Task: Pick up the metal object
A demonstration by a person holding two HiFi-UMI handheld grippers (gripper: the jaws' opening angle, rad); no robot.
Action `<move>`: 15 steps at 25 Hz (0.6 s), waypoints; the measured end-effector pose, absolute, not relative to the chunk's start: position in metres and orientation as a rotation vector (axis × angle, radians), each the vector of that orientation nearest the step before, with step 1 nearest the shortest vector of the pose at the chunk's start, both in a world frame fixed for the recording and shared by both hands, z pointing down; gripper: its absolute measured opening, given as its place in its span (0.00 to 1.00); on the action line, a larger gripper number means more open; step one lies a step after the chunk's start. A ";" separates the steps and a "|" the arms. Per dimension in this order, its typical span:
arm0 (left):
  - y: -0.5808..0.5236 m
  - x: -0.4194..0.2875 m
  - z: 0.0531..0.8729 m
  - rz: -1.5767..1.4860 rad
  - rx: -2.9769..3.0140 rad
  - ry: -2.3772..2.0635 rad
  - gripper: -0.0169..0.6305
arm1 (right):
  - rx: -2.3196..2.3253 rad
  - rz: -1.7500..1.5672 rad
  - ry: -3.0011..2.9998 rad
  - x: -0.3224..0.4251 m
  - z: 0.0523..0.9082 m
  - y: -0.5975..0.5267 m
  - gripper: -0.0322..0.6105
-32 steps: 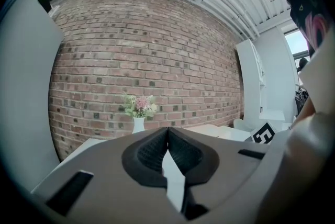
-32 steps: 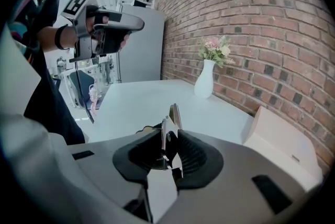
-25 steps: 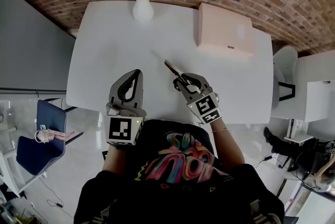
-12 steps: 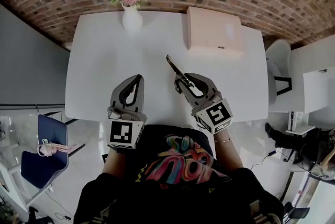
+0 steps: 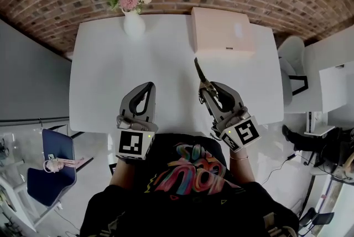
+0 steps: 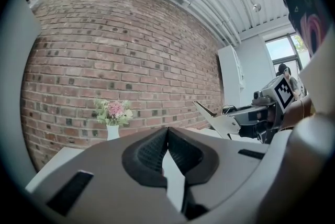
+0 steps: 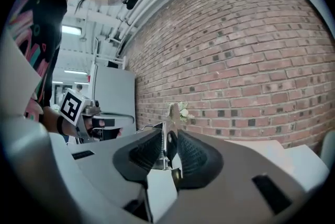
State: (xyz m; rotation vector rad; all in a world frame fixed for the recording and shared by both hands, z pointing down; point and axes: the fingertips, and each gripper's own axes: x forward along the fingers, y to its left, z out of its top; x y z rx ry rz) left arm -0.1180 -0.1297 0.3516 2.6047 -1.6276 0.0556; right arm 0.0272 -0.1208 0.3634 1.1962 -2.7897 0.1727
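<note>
While its jaws clamp the metal object (image 5: 198, 70), the right gripper (image 5: 206, 91) hovers.

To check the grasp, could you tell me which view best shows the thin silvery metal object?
The left gripper view: there the thin silvery metal object shows broadside, pointed, gripped by the right gripper. The head view gives only a dark sliver; the right gripper view sees it edge-on.

Wearing a black short-sleeved T-shirt (image 5: 188, 202) with a bright swirl of pink, orange and teal print, plus grey left hand-held gripper (image 5: 148, 86) and right hand-held gripper (image 5: 205, 89), both tagged with black-and-white squares.
</note>
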 end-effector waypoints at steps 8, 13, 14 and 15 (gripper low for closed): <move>-0.126 -0.113 0.349 0.057 2.608 -1.627 0.06 | 1.343 0.166 -2.811 0.052 0.343 -0.115 0.23; -0.123 -0.116 0.355 0.052 2.573 -1.640 0.06 | 1.356 0.175 -2.798 0.057 0.347 -0.112 0.23; -0.123 -0.115 0.355 0.054 2.571 -1.642 0.06 | 1.352 0.176 -2.798 0.057 0.347 -0.112 0.23; -0.123 -0.115 0.355 0.054 2.573 -1.644 0.06 | 1.347 0.175 -2.797 0.056 0.348 -0.111 0.23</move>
